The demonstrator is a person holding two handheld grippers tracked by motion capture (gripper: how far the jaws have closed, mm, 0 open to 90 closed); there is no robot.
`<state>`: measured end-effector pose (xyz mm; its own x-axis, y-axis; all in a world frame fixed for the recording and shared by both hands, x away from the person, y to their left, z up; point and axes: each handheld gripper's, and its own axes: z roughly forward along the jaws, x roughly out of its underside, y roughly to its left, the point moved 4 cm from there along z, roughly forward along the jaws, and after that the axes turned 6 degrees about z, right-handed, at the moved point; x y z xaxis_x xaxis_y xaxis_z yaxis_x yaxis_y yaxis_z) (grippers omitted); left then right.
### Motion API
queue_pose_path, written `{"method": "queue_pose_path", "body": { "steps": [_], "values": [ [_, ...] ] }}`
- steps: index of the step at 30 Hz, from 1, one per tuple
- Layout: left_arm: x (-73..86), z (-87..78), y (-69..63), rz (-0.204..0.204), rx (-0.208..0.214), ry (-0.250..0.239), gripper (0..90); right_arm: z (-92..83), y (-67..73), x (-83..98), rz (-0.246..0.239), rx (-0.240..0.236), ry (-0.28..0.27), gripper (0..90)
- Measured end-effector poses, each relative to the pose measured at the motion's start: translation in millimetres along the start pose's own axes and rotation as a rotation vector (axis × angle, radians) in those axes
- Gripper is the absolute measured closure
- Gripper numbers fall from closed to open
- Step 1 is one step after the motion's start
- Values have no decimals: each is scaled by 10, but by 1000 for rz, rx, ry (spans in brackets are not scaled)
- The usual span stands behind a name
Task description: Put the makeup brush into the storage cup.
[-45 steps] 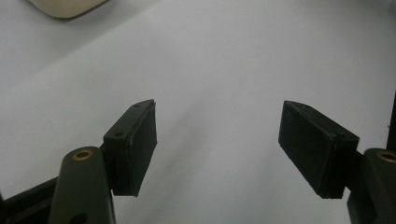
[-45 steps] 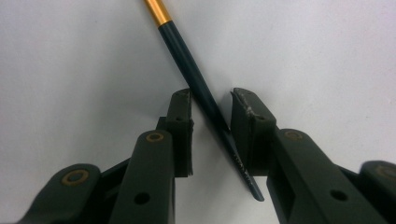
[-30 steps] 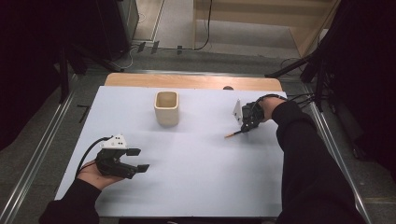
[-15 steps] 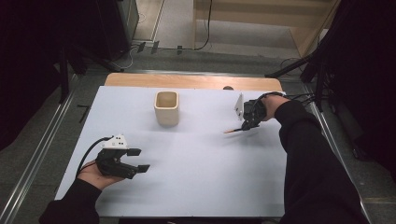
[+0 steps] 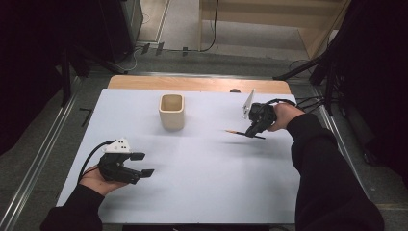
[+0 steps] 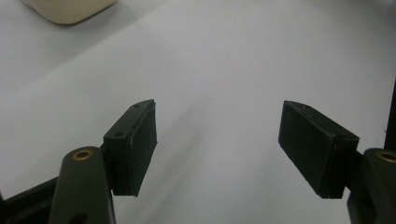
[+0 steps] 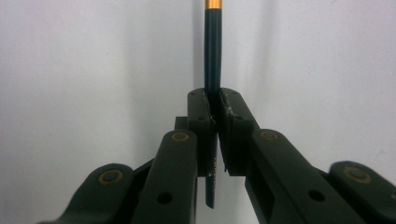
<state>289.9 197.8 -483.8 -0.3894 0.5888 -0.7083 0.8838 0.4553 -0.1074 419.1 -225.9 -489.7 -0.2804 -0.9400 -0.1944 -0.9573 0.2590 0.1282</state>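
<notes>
A thin dark pencil with an orange end (image 5: 240,133) hangs a little above the white table, level, with my right gripper (image 5: 251,131) shut on it at the right side. In the right gripper view the dark shaft (image 7: 213,56) runs up from between the pressed jaws to an orange band at the top. A cream square cup (image 5: 172,111) stands upright at the table's back middle, to the left of the pencil. My left gripper (image 5: 142,164) rests near the front left, held in a hand, its jaws wide open with nothing between its pads (image 6: 135,144).
The white table top (image 5: 207,178) ends at a wooden strip (image 5: 192,84) along its far edge. A corner of the cream cup (image 6: 70,9) appears at the top left of the left gripper view. Dark stands and cables lie on the floor beyond.
My right gripper has lifted the pencil off the table and drawn it slightly back; the pencil's shadow now lies apart from it. The left gripper has stayed put.
</notes>
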Motion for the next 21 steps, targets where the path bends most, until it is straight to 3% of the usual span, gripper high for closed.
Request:
{"method": "queue_pose_path", "body": {
  "steps": [8, 13, 16, 21],
  "values": [
    [-5, 4, 33, -22, 10, -11, 284, -102, 160, 0, 80, -31, -95, 853],
    [-10, 22, 10, -13, 13, -4, 283, -113, 239, 17, 142, -55, -106, 854],
    [-15, 20, 8, -16, 17, -10, 282, -106, 273, 2, 183, -77, -156, 854],
    [-15, 13, 26, -29, 23, -4, 285, -144, 306, -8, 262, -61, -195, 853]
  ]
}}
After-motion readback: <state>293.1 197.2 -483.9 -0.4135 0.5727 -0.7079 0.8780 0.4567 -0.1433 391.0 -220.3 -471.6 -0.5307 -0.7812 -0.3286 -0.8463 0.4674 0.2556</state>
